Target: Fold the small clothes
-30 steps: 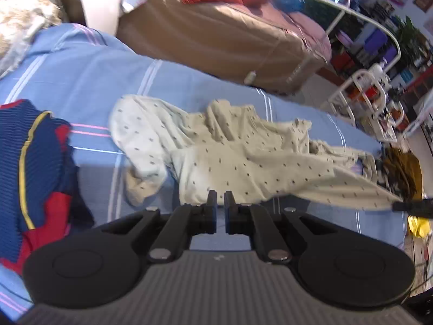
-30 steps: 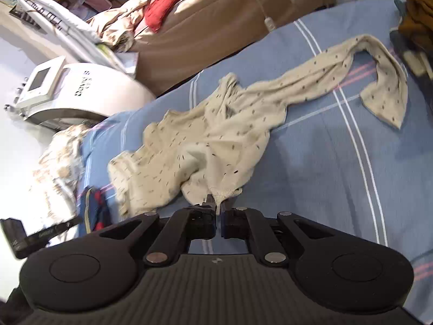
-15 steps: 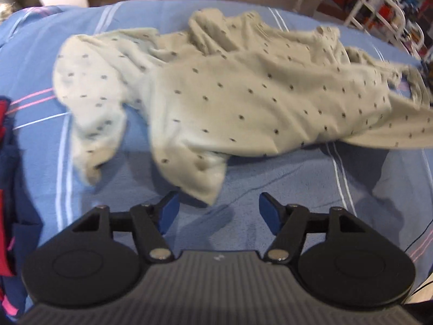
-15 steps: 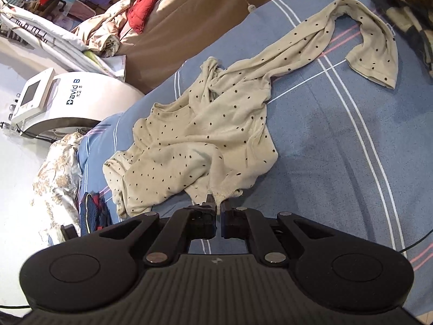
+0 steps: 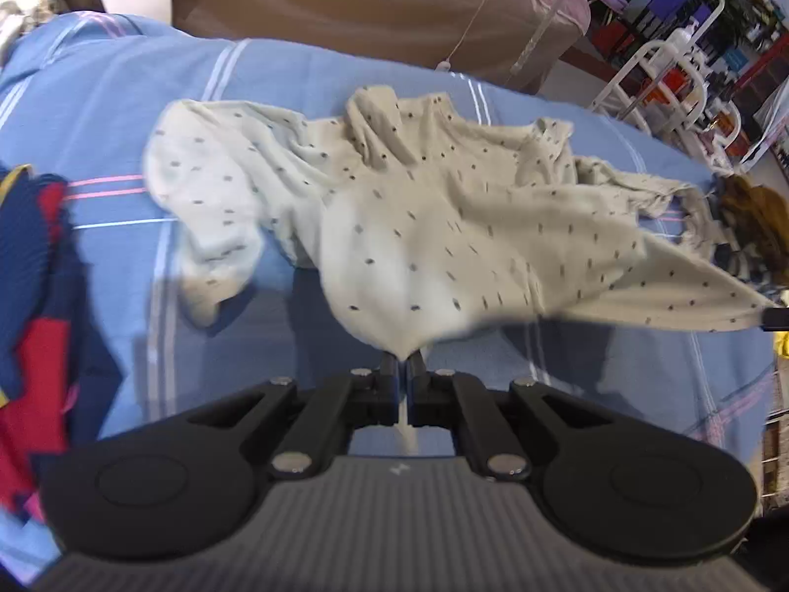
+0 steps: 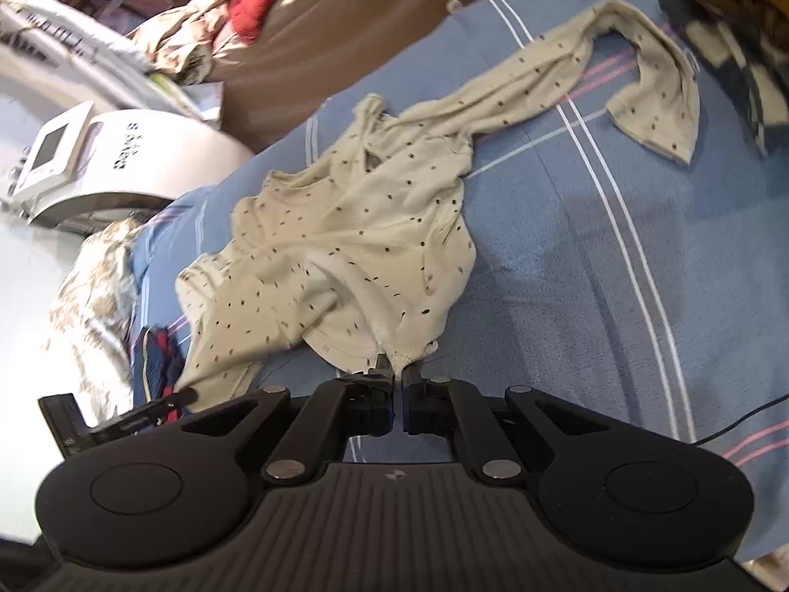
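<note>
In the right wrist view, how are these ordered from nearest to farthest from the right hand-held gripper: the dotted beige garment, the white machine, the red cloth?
1. Dotted beige garment: its hem is pinched in the right hand-held gripper.
2. White machine: far left, beside the bed.
3. Red cloth: top, on the brown cover.

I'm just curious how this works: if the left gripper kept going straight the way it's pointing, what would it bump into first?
The left gripper is already shut on a corner of the beige dotted garment, so more of that cloth comes first, probably with the blue striped bedsheet right underneath; depth is hard to judge.
</note>
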`<state>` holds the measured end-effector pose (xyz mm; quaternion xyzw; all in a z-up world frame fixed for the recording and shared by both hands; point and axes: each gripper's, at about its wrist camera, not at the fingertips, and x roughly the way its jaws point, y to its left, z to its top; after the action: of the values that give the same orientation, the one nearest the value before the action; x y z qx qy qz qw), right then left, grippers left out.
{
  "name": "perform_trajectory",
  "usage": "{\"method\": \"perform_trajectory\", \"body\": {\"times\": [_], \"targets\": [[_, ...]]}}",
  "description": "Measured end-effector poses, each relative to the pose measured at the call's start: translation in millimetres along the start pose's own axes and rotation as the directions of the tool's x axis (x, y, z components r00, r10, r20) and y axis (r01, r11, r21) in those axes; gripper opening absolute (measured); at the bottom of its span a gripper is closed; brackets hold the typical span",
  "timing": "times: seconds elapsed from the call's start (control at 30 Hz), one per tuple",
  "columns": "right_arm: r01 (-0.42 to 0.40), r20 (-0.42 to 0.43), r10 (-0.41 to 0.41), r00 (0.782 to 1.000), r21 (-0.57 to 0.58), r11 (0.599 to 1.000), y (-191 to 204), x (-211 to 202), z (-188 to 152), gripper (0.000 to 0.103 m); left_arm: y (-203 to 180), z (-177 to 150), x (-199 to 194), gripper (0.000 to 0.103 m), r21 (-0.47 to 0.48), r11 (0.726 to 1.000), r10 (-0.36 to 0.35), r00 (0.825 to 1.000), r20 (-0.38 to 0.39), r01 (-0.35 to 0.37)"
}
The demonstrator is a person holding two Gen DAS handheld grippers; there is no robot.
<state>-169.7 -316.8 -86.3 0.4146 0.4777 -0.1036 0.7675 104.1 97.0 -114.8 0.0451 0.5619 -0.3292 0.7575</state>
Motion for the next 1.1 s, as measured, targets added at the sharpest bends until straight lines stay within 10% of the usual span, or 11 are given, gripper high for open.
{"method": "perform_trajectory", "body": {"times": [0.17,0.27,0.47,0.53,0.8,1.1], "targets": [[0.011,-0.063,-0.016,0.998,-0.075,0.997,-10.4,-31.6,1.4,0.006,22.9,-5.9,-77.1,0.005,-0.033,0.999,-0.001,1.000,0.022,0.001],[0.051,-0.093,-0.054,0.994,-0.034,0.998,-29.2,-10.1,-4.3,0.017,38.1,-17.0,-51.6,0.038,-0.046,0.999,-0.015,0.990,-0.141,0.008],[0.110,-0.253,-0.111,0.961,-0.014,0.994,-51.8,46.3,-50.5,0.029,48.4,-83.5,16.2,0.050,-0.054,0.997,0.031,0.953,-0.301,-0.049],[0.150,-0.277,-0.140,0.951,0.015,0.989,-65.6,54.3,-67.4,0.048,51.0,-102.4,22.0,0.067,-0.109,0.992,0.037,0.959,-0.280,-0.070],[0.218,-0.057,-0.212,0.976,0.114,0.969,-97.5,30.9,-70.2,0.078,14.0,-125.1,33.6,0.102,-0.173,0.985,-0.048,0.979,-0.198,0.014],[0.213,-0.028,-0.225,0.974,-0.227,0.950,-76.5,65.2,-61.2,0.085,-11.7,-152.8,33.0,0.103,-0.153,0.988,-0.028,0.980,-0.196,-0.003]]}}
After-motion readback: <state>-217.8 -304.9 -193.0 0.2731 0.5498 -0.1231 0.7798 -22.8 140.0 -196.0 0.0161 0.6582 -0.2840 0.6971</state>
